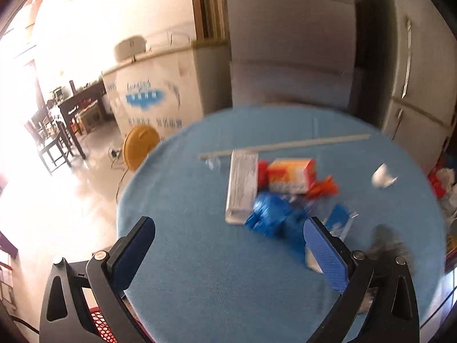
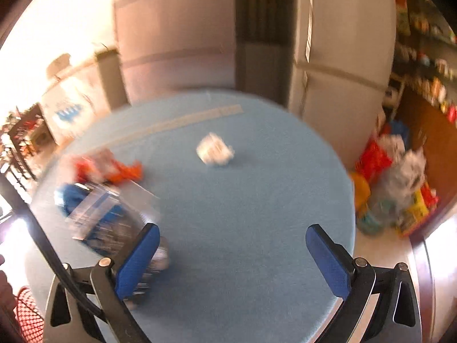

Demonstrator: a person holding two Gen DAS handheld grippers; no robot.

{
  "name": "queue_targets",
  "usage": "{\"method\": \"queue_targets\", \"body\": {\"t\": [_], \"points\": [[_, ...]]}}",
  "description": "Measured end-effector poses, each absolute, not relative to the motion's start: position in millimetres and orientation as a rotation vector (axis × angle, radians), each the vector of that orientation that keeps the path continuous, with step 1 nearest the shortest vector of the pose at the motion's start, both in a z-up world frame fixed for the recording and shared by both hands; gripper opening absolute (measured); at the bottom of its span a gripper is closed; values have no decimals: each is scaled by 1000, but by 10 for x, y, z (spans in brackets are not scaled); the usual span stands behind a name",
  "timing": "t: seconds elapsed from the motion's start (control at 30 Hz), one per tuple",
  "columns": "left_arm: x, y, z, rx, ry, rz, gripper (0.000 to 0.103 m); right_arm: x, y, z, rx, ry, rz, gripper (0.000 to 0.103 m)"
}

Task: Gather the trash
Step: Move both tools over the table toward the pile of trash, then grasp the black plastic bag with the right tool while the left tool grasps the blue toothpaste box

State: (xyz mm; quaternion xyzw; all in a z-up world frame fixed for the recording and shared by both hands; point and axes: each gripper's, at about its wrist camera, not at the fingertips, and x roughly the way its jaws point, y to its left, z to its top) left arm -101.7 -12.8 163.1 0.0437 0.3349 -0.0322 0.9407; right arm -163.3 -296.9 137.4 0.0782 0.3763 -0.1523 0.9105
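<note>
Left wrist view: we're holding left tongs [image 1: 228, 234] apart, empty, above the blue worktop [image 1: 200, 257]; trash pile [image 1: 274, 191] lying mid-worktop. Right tongs [image 2: 232, 240] also apart, crumpled white paper [image 2: 215, 150] sitting well ahead.

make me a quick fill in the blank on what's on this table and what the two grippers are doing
1. The trash lies on a round table covered in ____ cloth.
2. The crumpled white paper lies ____ from the pile of wrappers.
3. The left gripper and the right gripper both have their fingers ____.
4. The long white box lies beside a box printed red and ____.

Missing words: blue; apart; open; yellow
</note>
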Motion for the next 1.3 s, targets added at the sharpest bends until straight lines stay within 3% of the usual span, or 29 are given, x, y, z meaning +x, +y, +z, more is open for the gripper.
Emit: {"method": "queue_targets", "body": {"t": [0.33,1.3], "points": [[-1548,-12,2171,94,570,-74,103,-2216,-2326,2341,124,599,-202,103],[-1974,-2,2198,141,538,-79,103,-2531,-2098,2122,257,694,-186,103]]}}
